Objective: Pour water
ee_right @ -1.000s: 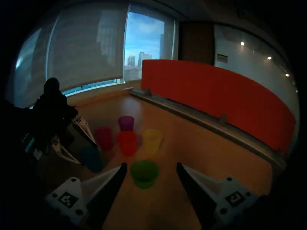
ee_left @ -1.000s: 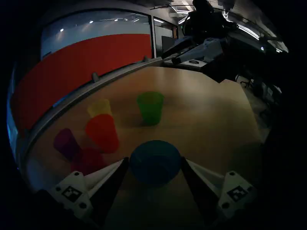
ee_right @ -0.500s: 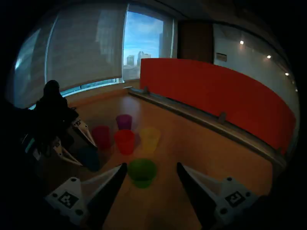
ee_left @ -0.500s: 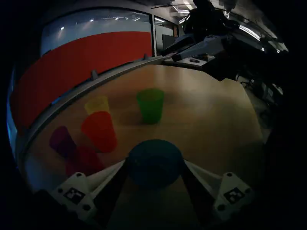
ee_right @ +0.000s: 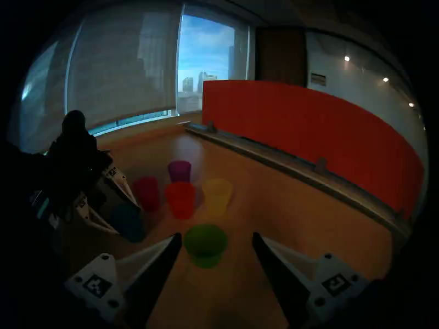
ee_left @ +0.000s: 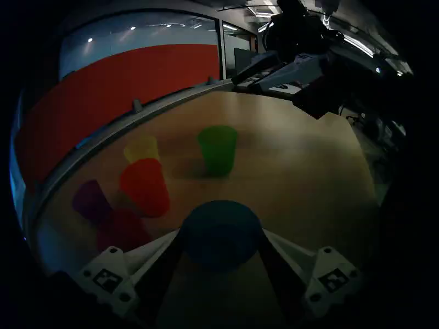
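A blue cup (ee_left: 221, 241) sits between my left gripper's fingers, and both press on its sides; the left gripper (ee_left: 220, 233) is shut on it. In the right gripper view that cup (ee_right: 129, 222) shows at the left in the left gripper (ee_right: 128, 220), held by a dark hand. A green cup (ee_right: 206, 245) stands upright on the wooden table (ee_right: 307, 219) between the fingers of my open right gripper (ee_right: 215, 237), with gaps on both sides. The green cup (ee_left: 218, 149) is also mid-table in the left gripper view, with the right gripper (ee_left: 242, 86) beyond it.
Several more cups stand grouped: orange-red (ee_right: 181, 198), yellow (ee_right: 217, 196), purple (ee_right: 179, 171) and dark red (ee_right: 147, 192). A red partition (ee_right: 329, 131) on a metal rail runs along the table's far side. Bare wood lies to the right of the green cup.
The left fingers have drawn in against the blue cup, which now sits slightly lower in its view. The right gripper has barely shifted around the green cup.
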Available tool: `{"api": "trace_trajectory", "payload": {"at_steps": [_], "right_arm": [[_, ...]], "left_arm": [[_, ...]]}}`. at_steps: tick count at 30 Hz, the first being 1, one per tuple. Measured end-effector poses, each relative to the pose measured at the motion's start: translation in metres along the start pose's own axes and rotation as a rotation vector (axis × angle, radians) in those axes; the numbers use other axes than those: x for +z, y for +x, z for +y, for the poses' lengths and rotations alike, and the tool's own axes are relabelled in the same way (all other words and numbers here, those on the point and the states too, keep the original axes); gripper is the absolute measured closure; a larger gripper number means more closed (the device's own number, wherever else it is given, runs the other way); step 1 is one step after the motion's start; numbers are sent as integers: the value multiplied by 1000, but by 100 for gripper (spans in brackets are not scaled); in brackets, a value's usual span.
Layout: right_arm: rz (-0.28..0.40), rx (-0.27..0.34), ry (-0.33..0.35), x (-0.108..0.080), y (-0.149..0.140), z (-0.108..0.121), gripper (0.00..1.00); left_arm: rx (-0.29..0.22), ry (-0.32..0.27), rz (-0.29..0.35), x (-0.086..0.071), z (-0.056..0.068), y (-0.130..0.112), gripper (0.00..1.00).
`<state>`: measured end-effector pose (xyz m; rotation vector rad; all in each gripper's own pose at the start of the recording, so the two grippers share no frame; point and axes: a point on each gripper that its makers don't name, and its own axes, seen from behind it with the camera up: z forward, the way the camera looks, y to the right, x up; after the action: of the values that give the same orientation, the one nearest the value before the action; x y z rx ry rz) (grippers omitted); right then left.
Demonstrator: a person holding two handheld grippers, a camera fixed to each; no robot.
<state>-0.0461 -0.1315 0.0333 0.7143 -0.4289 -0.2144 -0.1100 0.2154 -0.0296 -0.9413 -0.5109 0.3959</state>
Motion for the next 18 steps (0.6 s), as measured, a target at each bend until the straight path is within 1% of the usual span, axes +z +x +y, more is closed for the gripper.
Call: {"api": "trace_trajectory", "payload": {"at_steps": [8, 14, 18], "right_arm": [[-9, 0, 9, 7, -5, -5, 0], [-15, -3, 16, 12, -8, -9, 0], [-18, -4, 16, 15, -11, -11, 0]], "left_arm": [[2, 16, 19, -10, -4, 9, 12], [-1, 27, 52, -23, -8, 24, 12], [-14, 33, 75, -31, -11, 35, 12]]}}
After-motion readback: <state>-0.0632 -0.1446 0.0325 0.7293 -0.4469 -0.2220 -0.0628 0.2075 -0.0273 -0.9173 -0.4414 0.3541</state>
